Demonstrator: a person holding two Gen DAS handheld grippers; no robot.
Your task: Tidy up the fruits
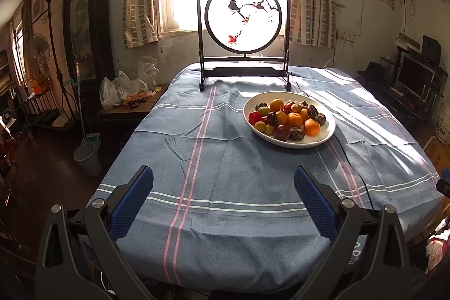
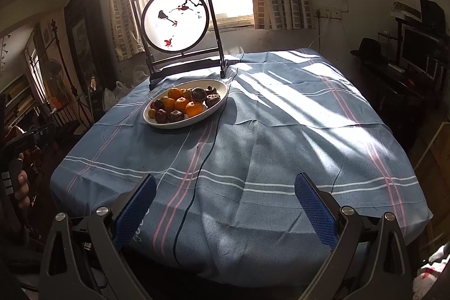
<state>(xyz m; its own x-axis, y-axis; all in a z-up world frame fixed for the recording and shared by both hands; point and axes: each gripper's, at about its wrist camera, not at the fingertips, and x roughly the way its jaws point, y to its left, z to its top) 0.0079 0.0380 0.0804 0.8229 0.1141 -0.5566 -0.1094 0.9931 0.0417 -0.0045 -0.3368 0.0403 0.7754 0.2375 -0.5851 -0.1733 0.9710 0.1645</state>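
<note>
A white oval plate sits on the blue striped tablecloth, right of centre and far from me. It holds several fruits: oranges, dark mangosteens, red ones and small yellow-green ones. The plate also shows in the right wrist view, at the far left of the table. My left gripper is open and empty above the near table edge. My right gripper is open and empty, also near the front edge.
A dark framed round bird screen stands at the table's back edge. A thin black cable runs across the cloth from the plate to the front. A side table with plastic bags and a grey bin stand at the left.
</note>
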